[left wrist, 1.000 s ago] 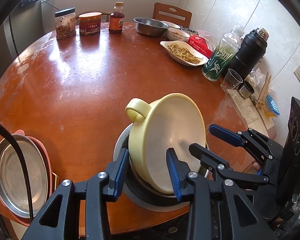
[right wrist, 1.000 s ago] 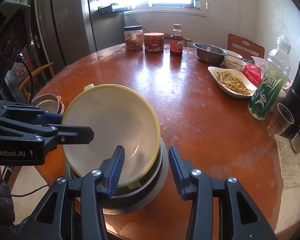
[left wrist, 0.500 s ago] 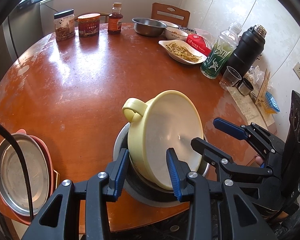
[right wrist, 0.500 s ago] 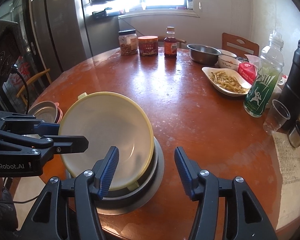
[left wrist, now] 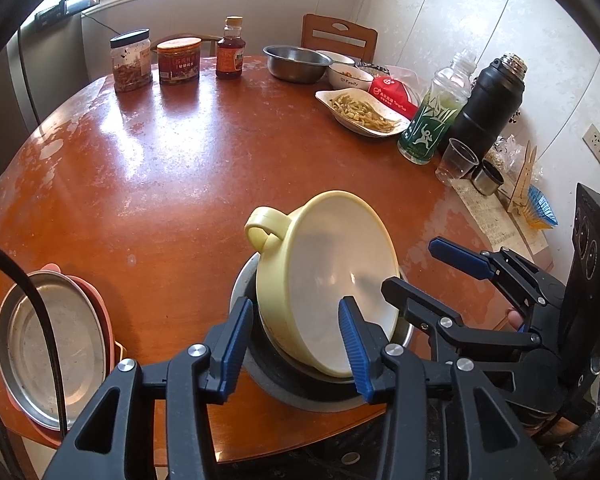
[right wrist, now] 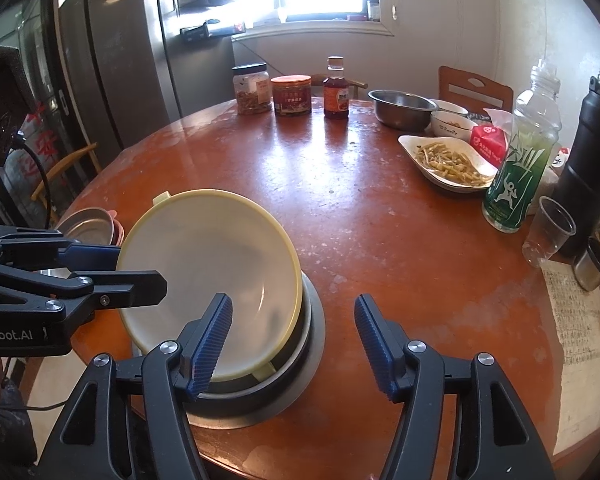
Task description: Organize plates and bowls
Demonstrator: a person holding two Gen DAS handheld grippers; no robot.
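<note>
A pale yellow bowl (left wrist: 332,280) with a loop handle sits tilted inside a steel bowl (left wrist: 300,392) at the table's near edge. My left gripper (left wrist: 296,344) straddles the yellow bowl's near wall, one finger outside and one inside; I cannot tell whether the pads press it. In the right wrist view the yellow bowl (right wrist: 208,276) leans left in the steel bowl (right wrist: 296,376). My right gripper (right wrist: 294,344) is open wide and empty, just above the steel bowl's right rim. A steel plate (left wrist: 48,356) lies on pink plates (left wrist: 100,312) at the left.
On the round wooden table (left wrist: 180,168) stand jars (left wrist: 132,60) and a sauce bottle (left wrist: 230,48) at the back, a steel bowl (left wrist: 296,64), a white food dish (left wrist: 360,112), a green bottle (left wrist: 436,116), black flask (left wrist: 488,108), plastic cup (left wrist: 456,160).
My right gripper has opened wider and drawn back from the yellow bowl. The left gripper stays at the bowl's wall, and the bowl has shifted slightly.
</note>
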